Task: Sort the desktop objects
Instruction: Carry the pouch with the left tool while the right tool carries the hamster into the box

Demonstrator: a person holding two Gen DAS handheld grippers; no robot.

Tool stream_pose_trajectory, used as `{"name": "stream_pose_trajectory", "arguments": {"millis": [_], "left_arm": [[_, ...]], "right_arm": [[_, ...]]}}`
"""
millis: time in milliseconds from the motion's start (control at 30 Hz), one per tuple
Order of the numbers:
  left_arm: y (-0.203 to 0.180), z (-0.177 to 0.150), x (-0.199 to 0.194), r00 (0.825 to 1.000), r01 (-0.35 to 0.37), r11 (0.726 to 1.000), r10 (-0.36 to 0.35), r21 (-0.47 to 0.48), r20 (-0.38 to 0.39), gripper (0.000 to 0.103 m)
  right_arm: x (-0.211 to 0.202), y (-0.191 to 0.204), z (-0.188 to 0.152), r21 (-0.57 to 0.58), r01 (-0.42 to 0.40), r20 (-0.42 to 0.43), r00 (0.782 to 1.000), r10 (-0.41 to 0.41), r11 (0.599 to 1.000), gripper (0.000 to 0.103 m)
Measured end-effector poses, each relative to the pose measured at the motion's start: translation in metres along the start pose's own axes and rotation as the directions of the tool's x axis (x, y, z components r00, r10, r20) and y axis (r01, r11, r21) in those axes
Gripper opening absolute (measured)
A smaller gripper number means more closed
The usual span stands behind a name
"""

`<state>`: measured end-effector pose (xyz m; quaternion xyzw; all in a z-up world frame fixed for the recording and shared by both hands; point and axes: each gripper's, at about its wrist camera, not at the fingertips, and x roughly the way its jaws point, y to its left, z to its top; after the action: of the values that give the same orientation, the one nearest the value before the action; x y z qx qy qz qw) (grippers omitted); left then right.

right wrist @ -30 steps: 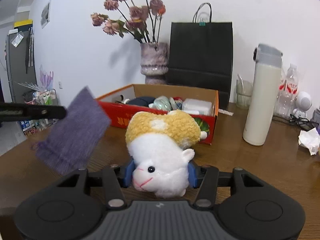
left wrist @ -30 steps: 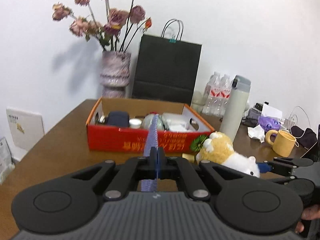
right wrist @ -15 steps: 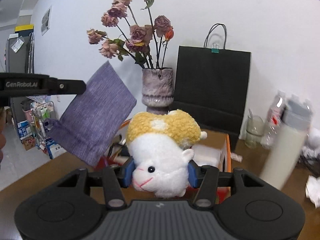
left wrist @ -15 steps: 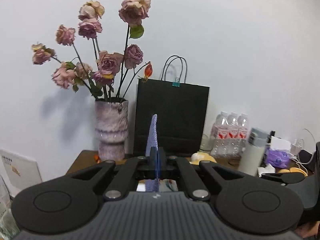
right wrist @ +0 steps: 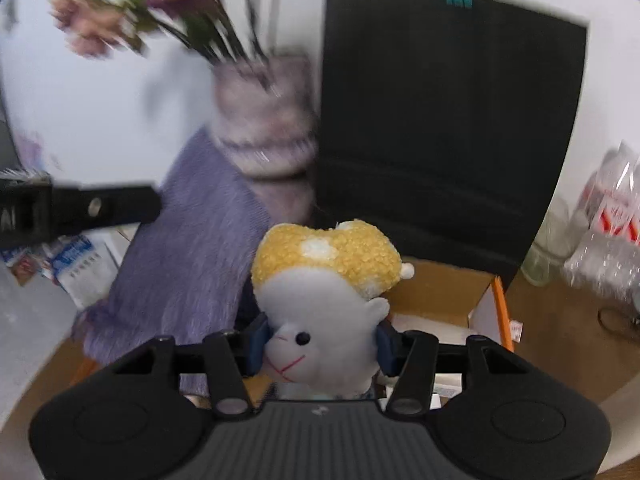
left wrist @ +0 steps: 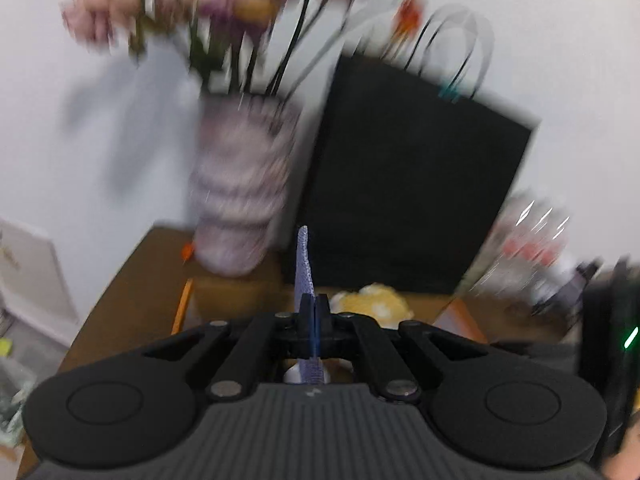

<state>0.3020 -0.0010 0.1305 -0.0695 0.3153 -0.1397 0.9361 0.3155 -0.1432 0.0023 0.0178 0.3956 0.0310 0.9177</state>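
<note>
Above the cardboard box (right wrist: pixel 448 288) at the back of the table (right wrist: pixel 560 344), two things are being carried side by side. A plush sheep (right wrist: pixel 324 308) is being gripped at the head by the right tongs (right wrist: pixel 322 346), the jaws being held partly open with the blue pads pressed on both cheeks. A purple knitted pouch (right wrist: pixel 192 256) is being pinched by the left tongs (left wrist: pixel 315 322), the jaws being shut fully on its edge, so that in the left view it is being seen edge-on (left wrist: pixel 303 264) and hanging free.

Judged from the task, both things are probably being brought to the box for dropping. Each should be lowered well inside the box walls before the jaws are opened, and the limp pouch should be allowed to settle so that it is not draped over the rim. What is already lying in the box is largely being hidden by the tongs.

A vase (right wrist: pixel 264 120) of dried flowers (right wrist: pixel 100 28) and a black paper bag (right wrist: pixel 452 120) are standing just behind the box and are being approached closely; they could be knocked. Bottled water (right wrist: pixel 612 220) is standing at the right.
</note>
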Motion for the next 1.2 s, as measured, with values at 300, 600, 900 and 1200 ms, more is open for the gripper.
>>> {"name": "stream_pose_trajectory", "arguments": {"millis": [300,600,900,1200], "left_arm": [[0.023,-0.017,0.061,0.96,-0.16,0.985,0.171,0.067,-0.223,0.029],[0.024,-0.021,0.023,0.959,-0.211,0.976,0.217,0.05,-0.185,0.103],[-0.004,-0.052,-0.025,0.939,-0.269,0.96,0.279,0.08,-0.198,0.103],[-0.052,-0.1,-0.068,0.958,-0.208,0.942,0.251,0.263,-0.141,0.103]], "right_arm": [[0.045,0.003,0.02,0.034,-0.067,-0.163,0.984,0.072,0.997,0.06],[-0.007,-0.038,0.013,0.086,-0.004,-0.118,0.993,0.014,0.996,0.088],[-0.065,-0.047,-0.046,0.078,0.023,-0.106,0.994,-0.015,0.997,0.089],[-0.101,-0.034,-0.097,0.07,-0.045,-0.001,0.999,0.045,0.997,0.091]]}}
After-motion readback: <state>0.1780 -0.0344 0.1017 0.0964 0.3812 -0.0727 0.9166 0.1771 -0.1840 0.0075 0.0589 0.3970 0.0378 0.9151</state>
